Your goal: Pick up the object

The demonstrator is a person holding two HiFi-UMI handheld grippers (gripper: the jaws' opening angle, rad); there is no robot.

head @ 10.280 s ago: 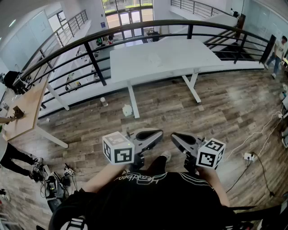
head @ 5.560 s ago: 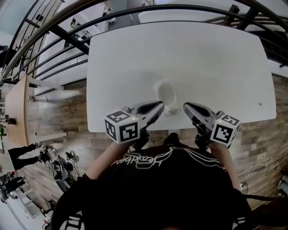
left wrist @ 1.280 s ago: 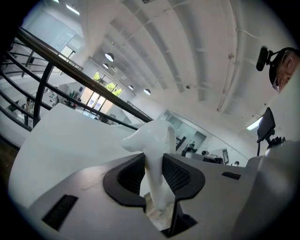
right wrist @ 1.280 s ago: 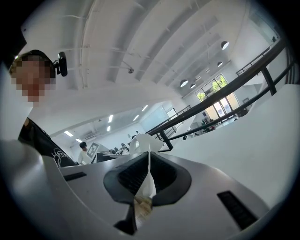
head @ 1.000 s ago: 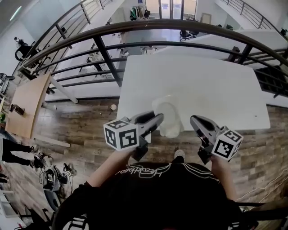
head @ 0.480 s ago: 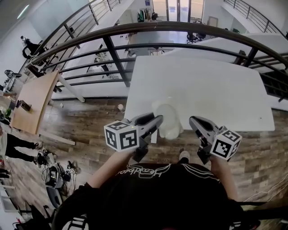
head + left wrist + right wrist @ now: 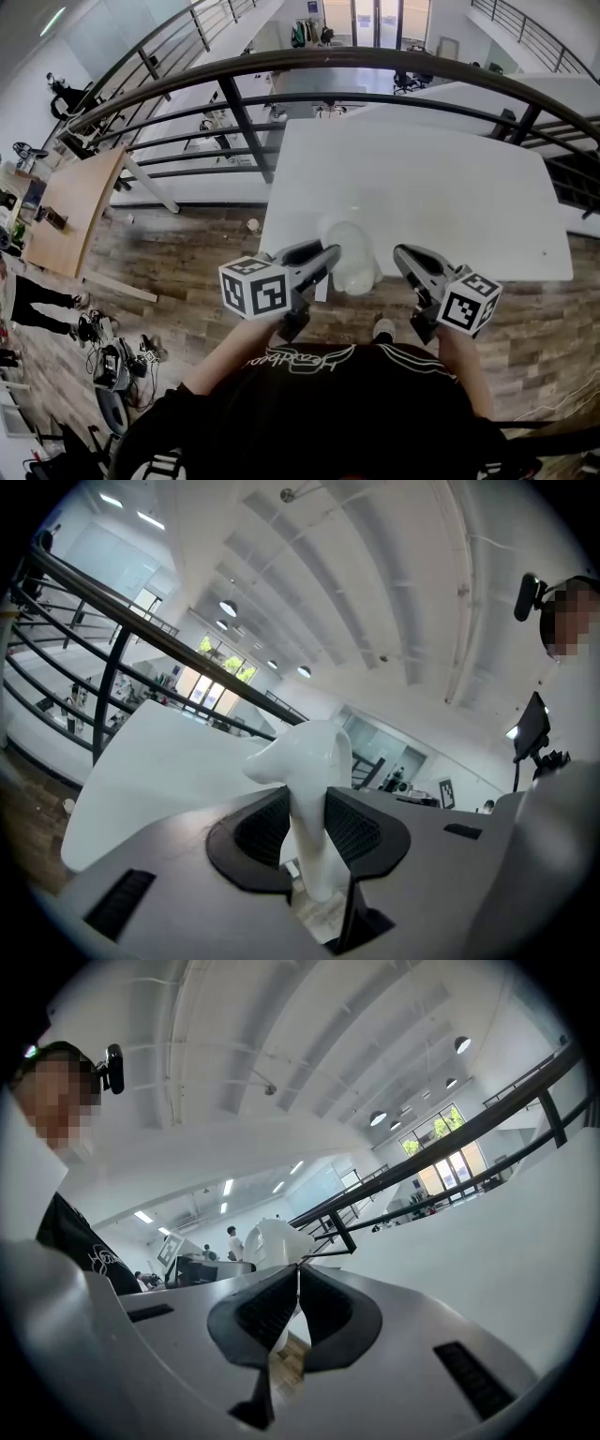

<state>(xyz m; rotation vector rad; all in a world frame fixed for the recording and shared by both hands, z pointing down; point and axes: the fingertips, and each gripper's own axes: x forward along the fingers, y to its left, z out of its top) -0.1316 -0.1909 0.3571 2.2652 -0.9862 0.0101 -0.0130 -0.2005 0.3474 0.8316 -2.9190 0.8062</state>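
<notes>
White table (image 7: 450, 178) stands on wood floor (image 7: 169, 258) beside black railing (image 7: 375, 58); small item (image 7: 253, 225), possibly a cup, near its leg.

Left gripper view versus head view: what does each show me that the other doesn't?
Only the left gripper view: the left gripper's ribbed pads pressing both sides of the white object's narrow part, plus the ceiling lights. Only the head view: the right gripper sitting to the object's right, apart from it, and the person's black shirt. Both: the white object, the white table and the black railing.
</notes>
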